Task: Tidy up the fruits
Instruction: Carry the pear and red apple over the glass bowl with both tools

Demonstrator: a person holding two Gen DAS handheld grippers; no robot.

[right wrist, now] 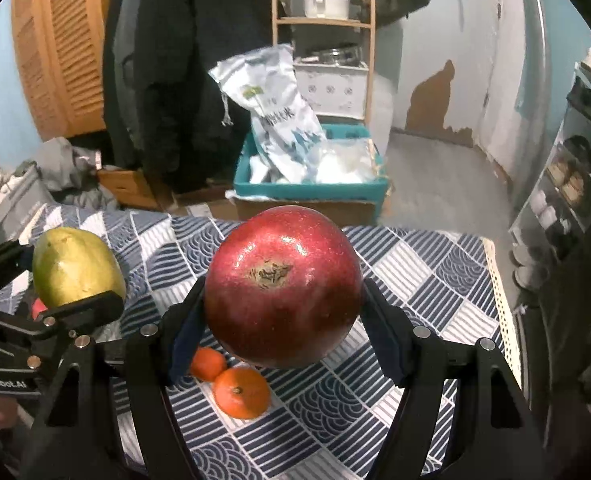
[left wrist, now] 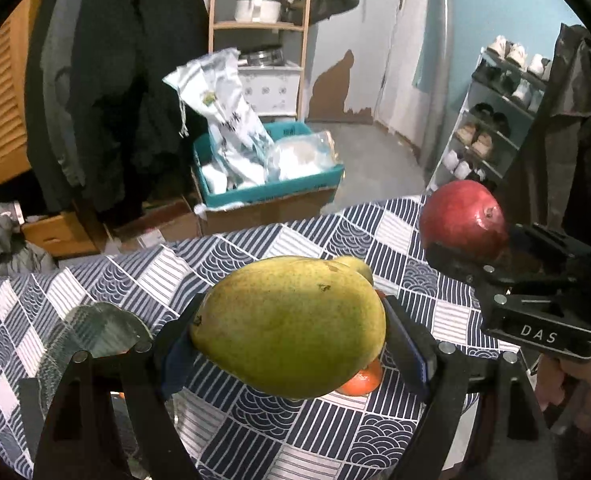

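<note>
Currently both carrying: left tool (left wrist: pixel 291 332) clamps mango (left wrist: pixel 291 328), right tool (right wrist: pixel 283 304) clamps pomegranate (right wrist: pixel 281 284), both lifted above bench (right wrist: pixel 415 280). Two oranges (right wrist: pixel 241 392) lie below. Glass dish (left wrist: pixel 95 328) looks like the drop target; next, lower gently.

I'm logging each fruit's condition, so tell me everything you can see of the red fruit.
The pomegranate is round, glossy deep red with fine speckles and a dry brown calyx facing the camera. It looks whole and unbruised. The right hand-held gripper clamps it by both sides, holding it in the air above the checked tablecloth; nothing else touches it.
</note>
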